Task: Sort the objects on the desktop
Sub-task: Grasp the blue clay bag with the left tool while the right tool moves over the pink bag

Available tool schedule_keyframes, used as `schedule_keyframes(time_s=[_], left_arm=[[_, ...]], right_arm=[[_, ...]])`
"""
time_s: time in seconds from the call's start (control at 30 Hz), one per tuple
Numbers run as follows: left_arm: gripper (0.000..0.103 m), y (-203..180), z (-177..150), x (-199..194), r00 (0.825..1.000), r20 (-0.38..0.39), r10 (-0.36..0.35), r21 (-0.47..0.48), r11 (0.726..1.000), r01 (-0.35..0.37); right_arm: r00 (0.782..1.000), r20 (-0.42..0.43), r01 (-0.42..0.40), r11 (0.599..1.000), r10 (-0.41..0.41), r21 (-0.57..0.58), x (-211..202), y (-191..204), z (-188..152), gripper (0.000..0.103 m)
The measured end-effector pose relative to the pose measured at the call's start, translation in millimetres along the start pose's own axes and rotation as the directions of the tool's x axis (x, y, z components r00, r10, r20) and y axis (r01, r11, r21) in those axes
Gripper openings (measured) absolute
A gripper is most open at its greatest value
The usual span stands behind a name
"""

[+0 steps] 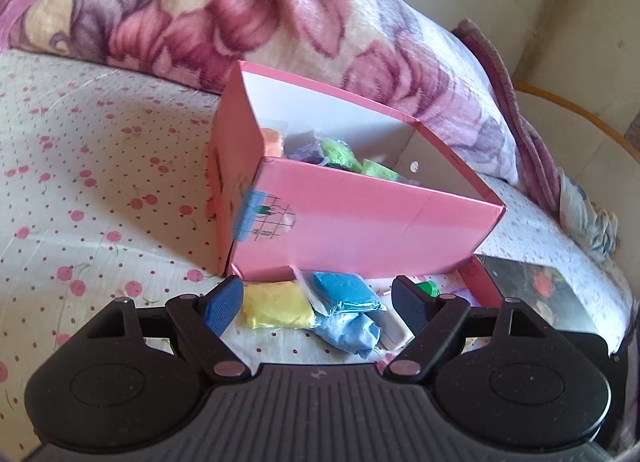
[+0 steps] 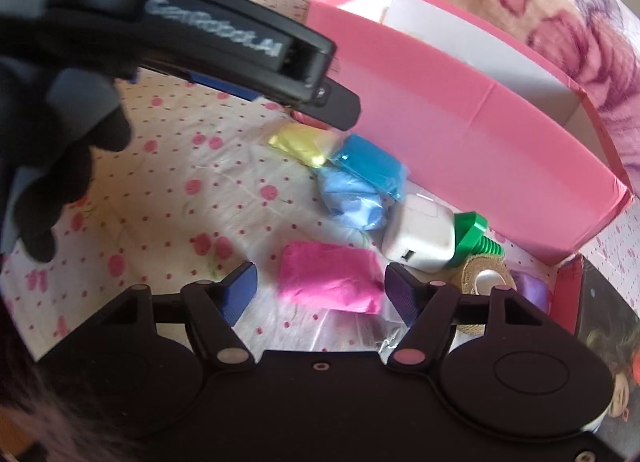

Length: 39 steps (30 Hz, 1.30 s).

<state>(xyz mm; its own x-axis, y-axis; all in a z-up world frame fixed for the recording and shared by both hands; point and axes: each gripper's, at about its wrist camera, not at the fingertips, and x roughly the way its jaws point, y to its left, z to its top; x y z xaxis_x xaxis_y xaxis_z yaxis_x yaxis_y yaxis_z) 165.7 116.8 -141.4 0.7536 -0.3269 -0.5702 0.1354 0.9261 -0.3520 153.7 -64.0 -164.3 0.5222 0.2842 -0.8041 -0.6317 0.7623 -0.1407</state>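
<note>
The pink packet lies on the sheet between the wide-open fingers of your right gripper, not yet gripped. Your left gripper is also wide and empty, near the yellow packet. The pink box already holds several packets; about half remain outside.

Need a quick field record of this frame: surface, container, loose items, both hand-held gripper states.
surface: cherry-print sheet
container: pink box, open, packets already inside
loose items: yellow packet, blue packet, light-blue packet, pink packet, white charger
left hand-held gripper: open, empty
right hand-held gripper: open, either side of pink packet
</note>
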Motion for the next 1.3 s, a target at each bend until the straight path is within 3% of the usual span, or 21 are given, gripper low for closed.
schedule_keyframes(time_s=[0.2,0.33,0.43,0.6,0.73,0.97,1.07,1.13,1.17,1.3], left_arm=[[0.082,-6.3,-0.6,3.2,1.000,-0.011,-0.029,0.041,0.999,0.029],[0.082,-13.7,-2.3,11.1,0.999,-0.025,-0.028,0.079,0.996,0.030],[0.070,-24.2,-3.1,21.6,0.999,-0.029,-0.015,0.147,0.989,0.019],[0.070,-43.5,-4.1,40.0,0.999,-0.032,0.014,0.271,0.962,-0.005],[0.070,-56.1,-6.1,54.8,0.997,-0.046,0.057,0.397,0.917,-0.034],[0.070,-63.6,-7.0,70.9,0.992,-0.088,0.089,0.438,0.898,-0.042],[0.070,-59.0,-2.8,68.0,0.986,-0.152,0.071,0.449,0.893,0.005],[0.069,-56.7,-4.8,61.7,0.979,-0.201,0.040,0.480,0.875,0.063],[0.061,-55.9,-6.3,58.7,0.976,-0.216,0.029,0.494,0.865,0.084],[0.058,-53.7,-6.9,53.9,0.984,-0.175,0.026,0.524,0.849,0.070]], right_arm=[[1.000,0.005,-0.012,0.998,0.012,0.066,7.9,-8.7,0.3,0.070],[1.000,0.020,-0.025,0.997,0.024,0.079,4.9,-8.8,-3.7,0.064],[0.999,0.019,-0.047,0.997,0.046,0.064,-0.7,-5.5,-6.5,0.063],[0.998,0.031,-0.051,0.998,0.050,0.045,-11.1,-0.4,-13.4,0.067],[0.996,0.051,-0.073,0.995,0.069,0.069,-23.3,-5.4,-19.9,0.069],[0.993,0.071,-0.098,0.988,0.090,0.122,-23.1,-14.8,-23.0,0.069],[0.991,0.085,-0.116,0.983,0.105,0.144,-24.0,-19.5,-25.0,0.069],[0.989,0.098,-0.128,0.980,0.114,0.152,-25.1,-21.4,-27.8,0.069],[0.988,0.104,-0.132,0.979,0.117,0.155,-25.7,-21.9,-29.3,0.069],[0.984,0.133,-0.138,0.977,0.117,0.163,-28.6,-22.7,-35.7,0.069]])
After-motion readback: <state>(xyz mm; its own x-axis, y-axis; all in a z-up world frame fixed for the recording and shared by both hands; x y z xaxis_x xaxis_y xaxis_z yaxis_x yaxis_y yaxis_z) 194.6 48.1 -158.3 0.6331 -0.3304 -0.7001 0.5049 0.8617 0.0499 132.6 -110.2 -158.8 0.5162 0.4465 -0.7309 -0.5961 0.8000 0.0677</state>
